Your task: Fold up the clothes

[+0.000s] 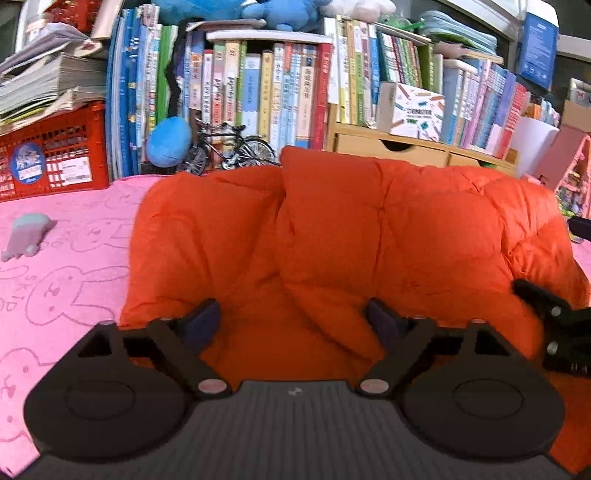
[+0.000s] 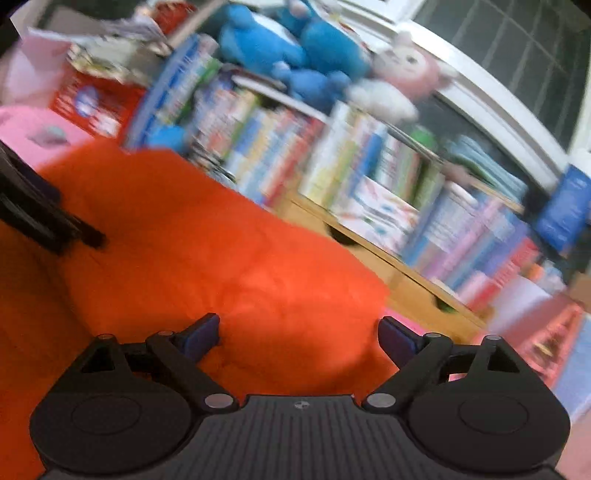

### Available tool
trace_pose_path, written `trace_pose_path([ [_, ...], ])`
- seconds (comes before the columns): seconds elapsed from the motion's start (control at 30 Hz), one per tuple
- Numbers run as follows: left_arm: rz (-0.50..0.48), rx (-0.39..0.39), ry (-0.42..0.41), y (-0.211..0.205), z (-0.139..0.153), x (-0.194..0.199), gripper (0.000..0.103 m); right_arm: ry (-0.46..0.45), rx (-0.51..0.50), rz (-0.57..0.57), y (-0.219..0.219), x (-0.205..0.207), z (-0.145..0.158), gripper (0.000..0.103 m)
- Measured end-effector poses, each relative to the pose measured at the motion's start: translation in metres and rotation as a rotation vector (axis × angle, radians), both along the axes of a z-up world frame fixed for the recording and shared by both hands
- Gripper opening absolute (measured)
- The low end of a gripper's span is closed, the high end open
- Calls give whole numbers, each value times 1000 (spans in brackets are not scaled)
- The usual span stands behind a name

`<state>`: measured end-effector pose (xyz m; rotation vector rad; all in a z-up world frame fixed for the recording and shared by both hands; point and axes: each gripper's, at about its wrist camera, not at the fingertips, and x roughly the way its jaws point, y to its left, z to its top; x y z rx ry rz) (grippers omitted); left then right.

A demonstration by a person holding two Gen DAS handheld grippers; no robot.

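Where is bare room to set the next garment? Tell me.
Free: pink blanket left of the orange jacket, between the red crate and the left hand-held gripper; one small toy there. Crowded: books behind.

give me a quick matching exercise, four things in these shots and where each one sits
Things:
1. orange padded jacket
2. model bicycle
3. red crate
4. blue plush toys

Places:
A. on top of the row of books
B. at the foot of the books, behind the jacket
C. far left, under a stack of papers
D. spread on the pink blanket, ahead of both grippers

Pairs: 1-D, 2-B, 3-C, 4-A
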<state>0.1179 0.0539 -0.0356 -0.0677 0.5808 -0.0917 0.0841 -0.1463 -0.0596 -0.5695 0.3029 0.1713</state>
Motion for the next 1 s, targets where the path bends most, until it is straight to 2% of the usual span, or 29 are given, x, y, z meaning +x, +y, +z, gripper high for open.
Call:
trace_pose_path([
  [0.13, 1, -1, -1, 0, -1, 0, 93, 17, -5, -54, -23, 3, -8, 93],
  [0.27, 33, -65, -9, 14, -2, -2, 93, 88, 118, -32, -42, -3, 3, 93],
  [0.4, 40, -77, -25, 22, 0, -8, 93, 128, 136, -41, -49, -1, 1, 93],
  [0.53, 136, -84, -102, 40, 11, -30, 92, 174, 190, -15, -46, -5, 3, 93],
  [0.6, 178, -99, -156, 47, 23, -41, 92, 198, 251, 67, -42, -15, 10, 93],
  [0.63, 182, -99, -186, 47, 30, -43, 92, 195, 250, 89, -38, -18, 12, 93],
  [0.8, 109, -11, -339, 10, 52, -20, 92, 181, 216, 156, -16, -23, 16, 93],
  [0.9, 94, 86, -423, -14, 52, -1, 92, 167, 185, 167, -8, -24, 15, 93],
  [1.0, 75, 155, -392, -28, 40, 24, 89, 106, 182, 181, -11, -35, 26, 93],
])
